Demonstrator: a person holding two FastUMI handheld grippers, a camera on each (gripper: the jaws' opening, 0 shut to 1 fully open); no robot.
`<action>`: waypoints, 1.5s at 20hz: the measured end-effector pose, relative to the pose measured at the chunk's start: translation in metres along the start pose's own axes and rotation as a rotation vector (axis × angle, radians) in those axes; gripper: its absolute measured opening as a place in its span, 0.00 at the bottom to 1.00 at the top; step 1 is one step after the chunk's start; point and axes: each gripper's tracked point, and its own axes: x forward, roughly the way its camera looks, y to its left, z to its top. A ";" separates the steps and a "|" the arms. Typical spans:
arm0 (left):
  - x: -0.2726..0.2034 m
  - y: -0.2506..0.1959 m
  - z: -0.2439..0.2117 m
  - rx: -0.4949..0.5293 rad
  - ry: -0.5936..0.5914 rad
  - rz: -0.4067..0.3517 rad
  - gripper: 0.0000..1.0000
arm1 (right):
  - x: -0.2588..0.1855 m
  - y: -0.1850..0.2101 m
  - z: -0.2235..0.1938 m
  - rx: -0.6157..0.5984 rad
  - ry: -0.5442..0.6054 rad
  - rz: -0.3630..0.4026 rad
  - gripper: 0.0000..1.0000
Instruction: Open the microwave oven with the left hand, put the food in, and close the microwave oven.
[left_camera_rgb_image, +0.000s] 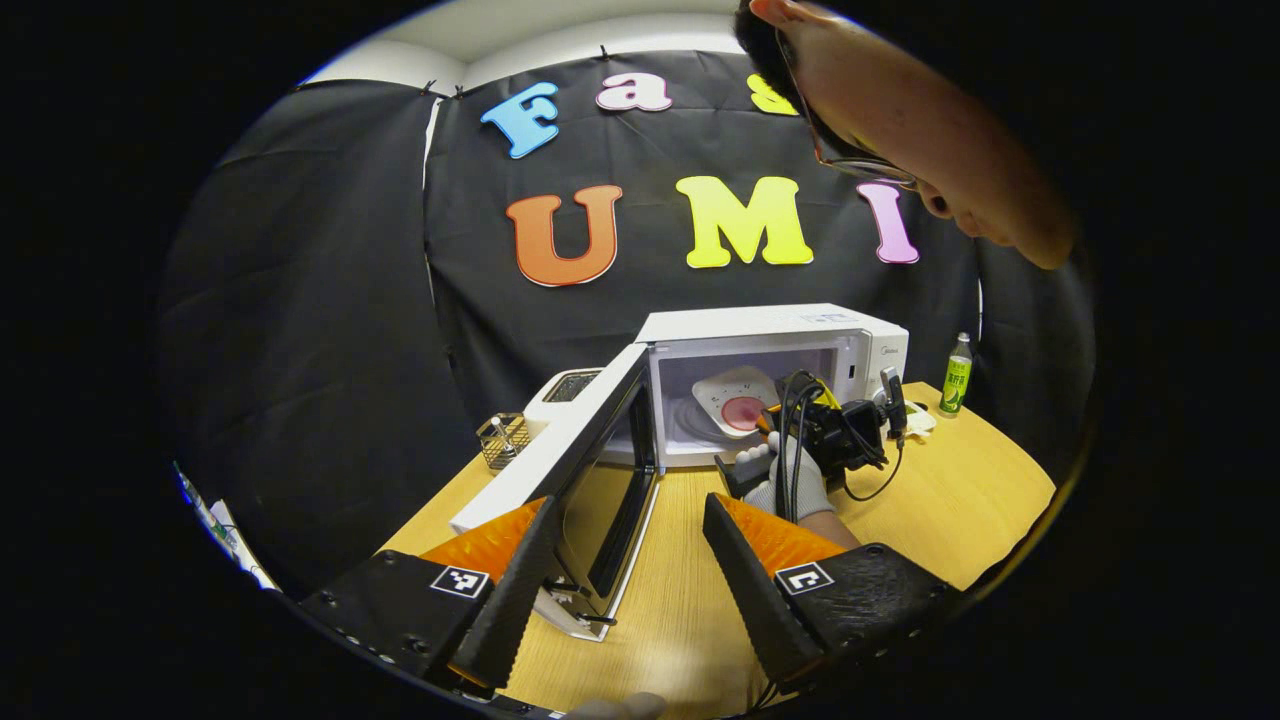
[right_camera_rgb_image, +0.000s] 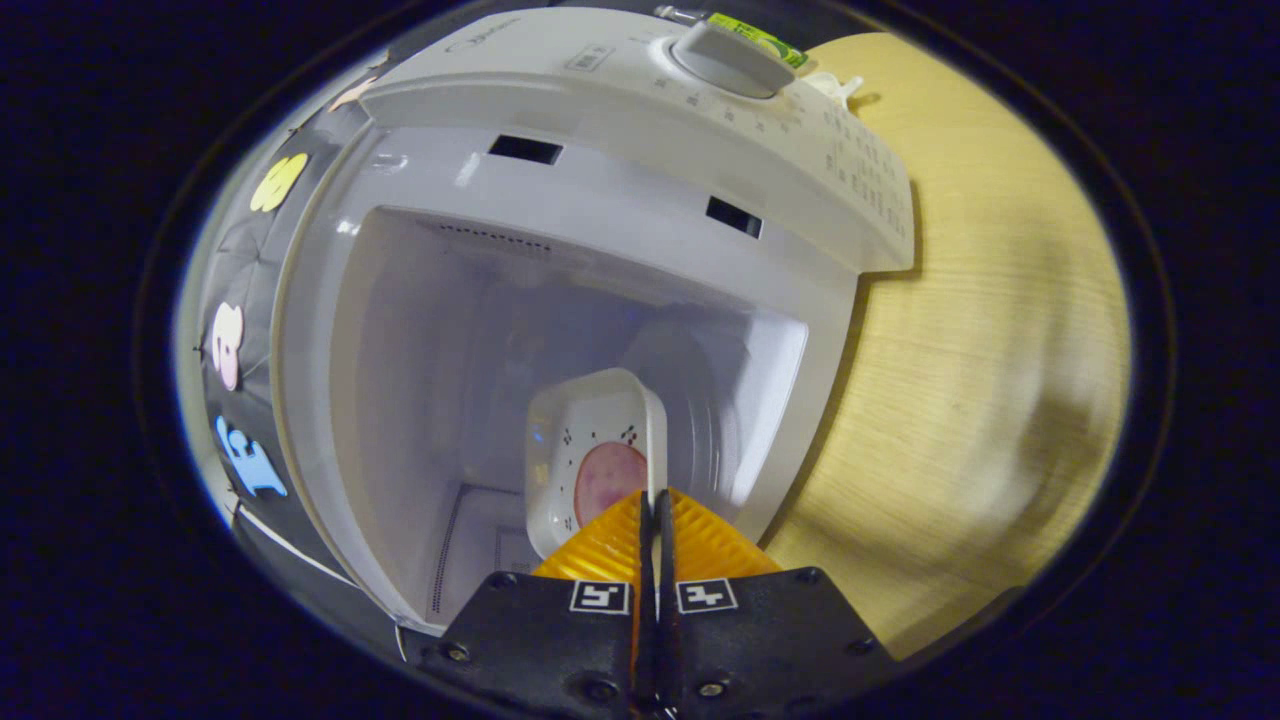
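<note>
Plate (right_camera_rgb_image: 597, 455) with ham slice (right_camera_rgb_image: 608, 482) pinched by right gripper (right_camera_rgb_image: 655, 500) inside open microwave (right_camera_rgb_image: 640, 200); left gripper (left_camera_rgb_image: 625, 540) fingers spread beside door (left_camera_rgb_image: 590, 450).

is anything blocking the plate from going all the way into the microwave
Nothing visible does. The door is swung wide open, and the right gripper holds the plate by its rim, tilted inside the microwave cavity, with bare floor beneath.

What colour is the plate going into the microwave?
White, with small dark marks; the plate carries a pink slice of food. Best seen in the right gripper view.
</note>
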 end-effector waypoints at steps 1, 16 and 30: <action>-0.001 0.000 0.002 0.000 -0.004 0.000 0.89 | 0.001 -0.003 0.003 0.001 -0.006 -0.004 0.00; -0.016 0.000 0.032 0.026 -0.078 -0.014 0.89 | -0.094 0.033 0.041 -0.510 -0.088 0.157 0.94; -0.015 0.001 0.103 -0.024 -0.209 -0.047 0.88 | -0.268 0.048 0.177 -1.148 -0.098 0.059 1.00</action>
